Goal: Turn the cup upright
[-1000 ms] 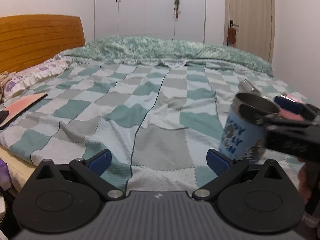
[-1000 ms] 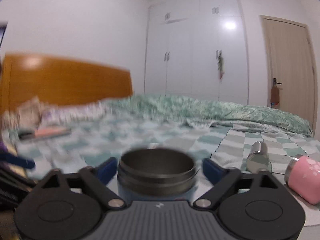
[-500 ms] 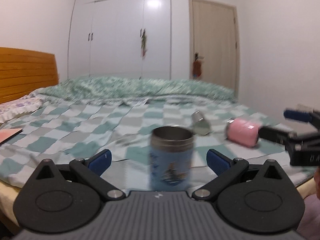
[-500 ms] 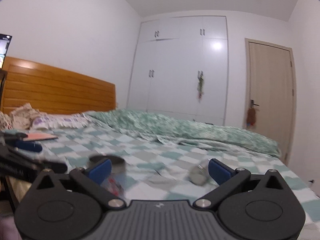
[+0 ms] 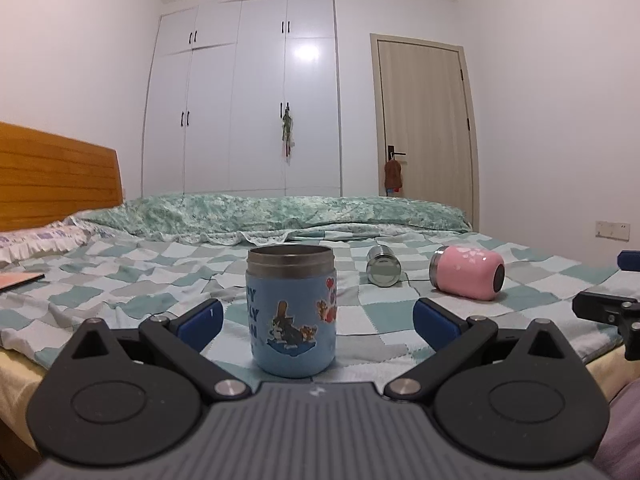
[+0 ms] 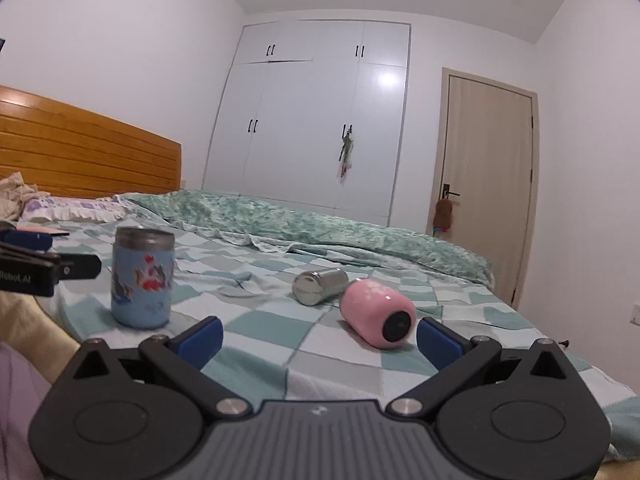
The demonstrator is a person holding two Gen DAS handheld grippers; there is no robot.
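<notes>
Both the left gripper [image 5: 316, 322] and right gripper [image 6: 319, 336] gape wide and empty; blue cup [image 5: 291, 310] stands upright on bed [image 5: 120, 276]

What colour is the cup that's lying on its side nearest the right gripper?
Pink cup, with faint paler petal marks, best seen in the right wrist view.

Cup [image 5: 291, 310] upright on bed [image 5: 120, 280] (near edge).

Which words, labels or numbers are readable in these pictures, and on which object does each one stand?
"1": white mark on the blue pad of the left claw.
"llebot.AI": white print, first letters cut off, on the black left claw body, right wrist view.
"PY", "LY": partial dark blue letters on the upright light blue cartoon steel cup; the rest curves away, unreadable.
Pink cup: no text, flowers only.
</notes>
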